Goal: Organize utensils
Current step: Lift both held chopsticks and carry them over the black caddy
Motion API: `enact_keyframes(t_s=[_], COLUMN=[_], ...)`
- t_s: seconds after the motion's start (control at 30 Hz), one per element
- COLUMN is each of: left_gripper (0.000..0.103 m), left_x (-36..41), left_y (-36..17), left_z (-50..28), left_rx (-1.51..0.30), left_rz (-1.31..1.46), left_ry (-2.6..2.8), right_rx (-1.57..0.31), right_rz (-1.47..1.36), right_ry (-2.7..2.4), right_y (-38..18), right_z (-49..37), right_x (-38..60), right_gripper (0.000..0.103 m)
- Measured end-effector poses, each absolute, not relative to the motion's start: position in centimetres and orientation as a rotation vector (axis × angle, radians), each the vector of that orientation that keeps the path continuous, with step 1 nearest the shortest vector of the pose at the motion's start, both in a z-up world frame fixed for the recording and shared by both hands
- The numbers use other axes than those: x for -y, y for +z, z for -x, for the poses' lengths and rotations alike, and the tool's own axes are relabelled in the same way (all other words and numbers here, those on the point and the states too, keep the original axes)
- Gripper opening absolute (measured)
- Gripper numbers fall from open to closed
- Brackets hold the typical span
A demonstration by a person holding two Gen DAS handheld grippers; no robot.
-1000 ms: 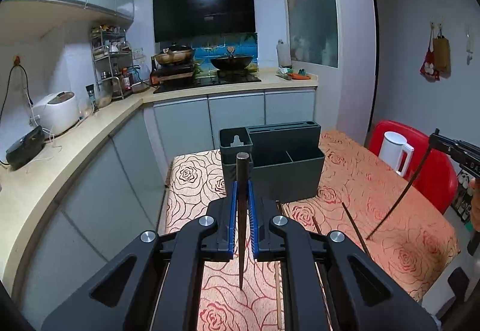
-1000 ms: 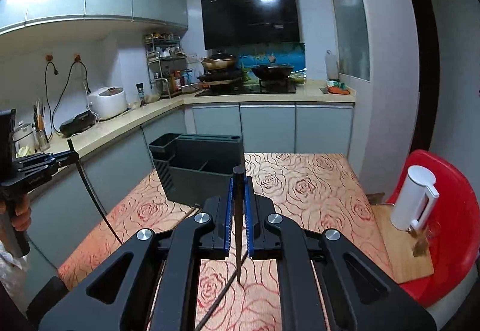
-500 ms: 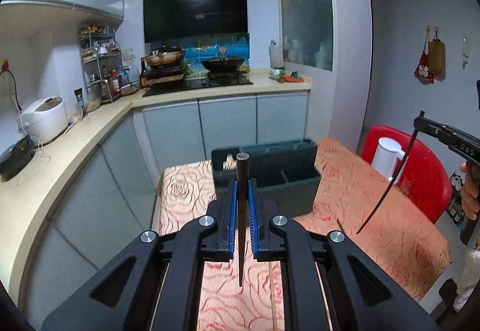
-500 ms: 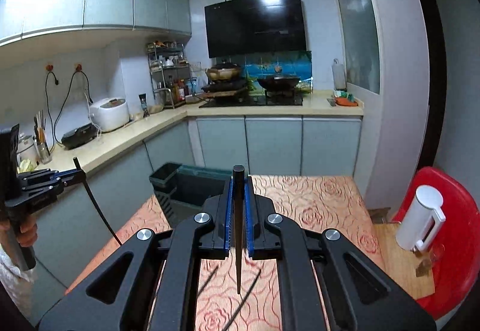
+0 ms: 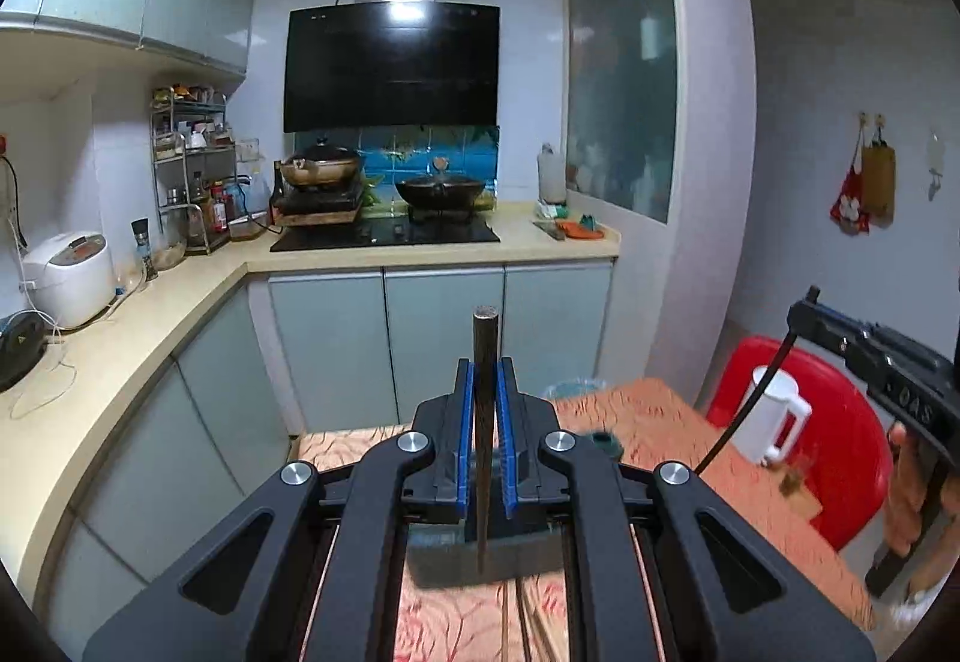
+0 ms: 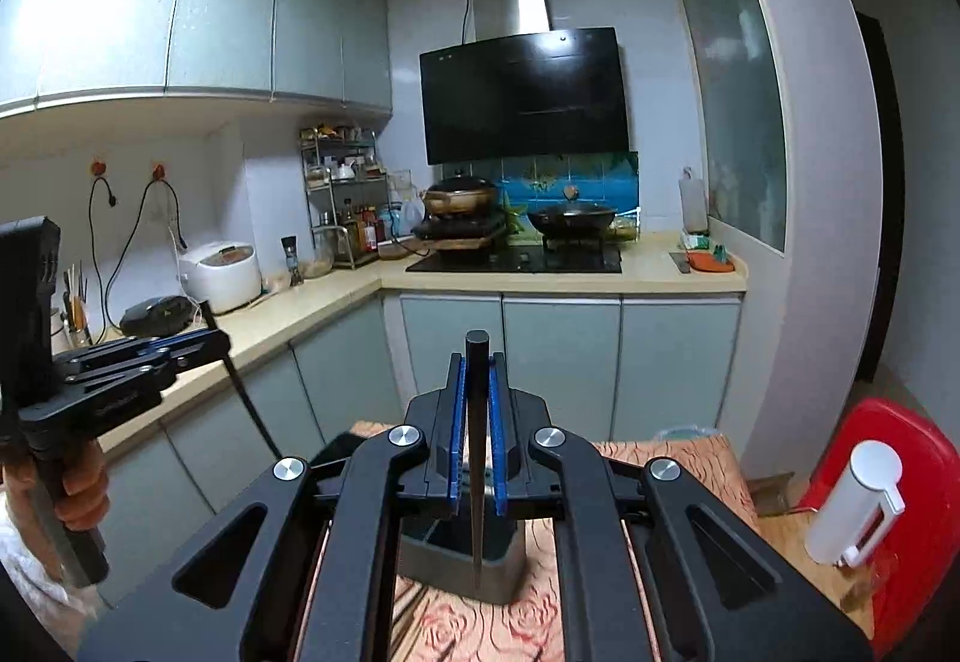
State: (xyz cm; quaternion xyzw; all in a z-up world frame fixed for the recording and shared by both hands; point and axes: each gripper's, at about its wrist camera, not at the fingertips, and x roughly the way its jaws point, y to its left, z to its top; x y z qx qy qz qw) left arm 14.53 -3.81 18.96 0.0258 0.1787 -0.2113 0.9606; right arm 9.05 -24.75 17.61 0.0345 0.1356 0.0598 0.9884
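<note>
Two grippers, left and right, each clamp one dark chopstick upright, tip down. Over the last second both have risen: the grey holder, earlier ahead and in full view, now sits low behind the fingers, largely hidden. That suggests the sticks are lifted clear, ready to drop in. Each chopstick is thin, tapered, blunt-topped. Far beyond stands the stove counter.

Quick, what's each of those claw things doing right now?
Left gripper: closed on a dark chopstick.
Right gripper: closed on another dark chopstick.
</note>
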Motion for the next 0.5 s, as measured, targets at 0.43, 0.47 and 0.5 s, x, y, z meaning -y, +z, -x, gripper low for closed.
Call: enact_keyframes(t_s=[0.43, 0.47, 0.5], left_gripper=[0.007, 0.007, 0.007], left_x=[7.0, 7.0, 7.1], left_y=[15.7, 15.0, 14.2], left_z=[-20.4, -20.7, -21.0], left_rx=[-0.39, -0.402, -0.419], left_rz=[-0.012, -0.015, -0.021], left_ry=[-0.39, -0.388, -0.386], right_rx=[-0.315, -0.333, -0.345], right_rz=[-0.053, -0.057, -0.06], right_ry=[0.064, 0.063, 0.065], right_y=[15.3, 14.6, 14.2], right_z=[-15.3, -15.7, -15.9], right_x=[24.0, 24.2, 24.3], right_gripper=[0.008, 0.008, 0.008])
